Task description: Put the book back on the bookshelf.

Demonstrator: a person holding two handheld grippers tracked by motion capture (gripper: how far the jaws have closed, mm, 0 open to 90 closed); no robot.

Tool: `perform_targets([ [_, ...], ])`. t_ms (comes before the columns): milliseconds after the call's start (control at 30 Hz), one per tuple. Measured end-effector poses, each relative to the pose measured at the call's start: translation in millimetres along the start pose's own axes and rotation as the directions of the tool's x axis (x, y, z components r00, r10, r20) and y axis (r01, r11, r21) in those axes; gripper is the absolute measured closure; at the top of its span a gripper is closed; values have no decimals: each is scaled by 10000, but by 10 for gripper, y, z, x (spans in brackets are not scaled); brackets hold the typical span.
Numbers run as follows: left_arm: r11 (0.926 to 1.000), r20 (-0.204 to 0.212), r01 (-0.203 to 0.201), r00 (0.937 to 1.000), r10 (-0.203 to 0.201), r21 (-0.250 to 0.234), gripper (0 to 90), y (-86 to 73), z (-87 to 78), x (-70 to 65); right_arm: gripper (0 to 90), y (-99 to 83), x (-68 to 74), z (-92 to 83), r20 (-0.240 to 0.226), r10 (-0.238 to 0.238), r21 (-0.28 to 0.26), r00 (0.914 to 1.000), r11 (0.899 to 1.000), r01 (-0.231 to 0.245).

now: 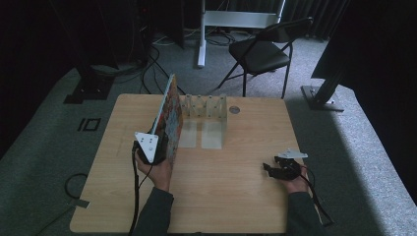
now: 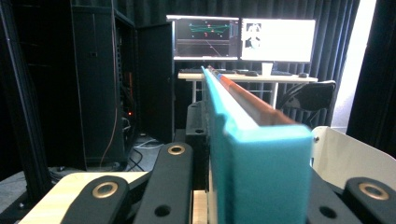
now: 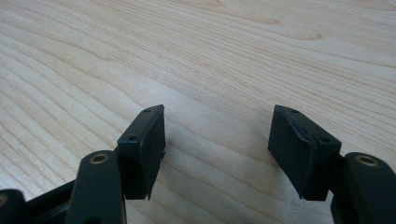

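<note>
A thin book (image 1: 168, 115) with a colourful cover and teal edge stands on its edge on the wooden table (image 1: 236, 201), tilted toward the left. My left gripper (image 1: 160, 150) is shut on its near end. In the left gripper view the teal book (image 2: 261, 158) runs away between the black jaws of the left gripper (image 2: 254, 196). A clear acrylic rack (image 1: 206, 105) with upright dividers stands just right of the book's far end. At the table's right, my right gripper (image 1: 269, 168) rests low, open and holding nothing. The right gripper (image 3: 217, 149) shows bare wood between its pads.
A small round grommet (image 1: 234, 110) sits in the table near the rack. A black folding chair (image 1: 260, 49) and stand feet with cables are on the carpet beyond the table. Two lit monitors (image 2: 243, 39) on a desk stand farther back.
</note>
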State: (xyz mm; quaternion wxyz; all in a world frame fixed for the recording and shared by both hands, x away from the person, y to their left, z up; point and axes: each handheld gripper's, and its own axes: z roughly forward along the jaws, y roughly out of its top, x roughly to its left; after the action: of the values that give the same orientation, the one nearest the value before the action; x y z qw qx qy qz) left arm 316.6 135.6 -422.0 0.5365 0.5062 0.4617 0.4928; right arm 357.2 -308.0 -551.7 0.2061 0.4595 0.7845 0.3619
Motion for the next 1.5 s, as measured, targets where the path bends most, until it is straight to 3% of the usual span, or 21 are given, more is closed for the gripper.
perform_targets([
  [967, 9998, 299, 215, 9993, -214, -35, 791, -34, -28, 69, 360, 0, 1, 0, 4, -6, 1, 10000, 10000, 6],
  [1500, 10000, 340, -77, 9994, 76, 14, 738, -12, -23, 77, 360, 0, 1, 0, 5, -10, 0, 10000, 10000, 10],
])
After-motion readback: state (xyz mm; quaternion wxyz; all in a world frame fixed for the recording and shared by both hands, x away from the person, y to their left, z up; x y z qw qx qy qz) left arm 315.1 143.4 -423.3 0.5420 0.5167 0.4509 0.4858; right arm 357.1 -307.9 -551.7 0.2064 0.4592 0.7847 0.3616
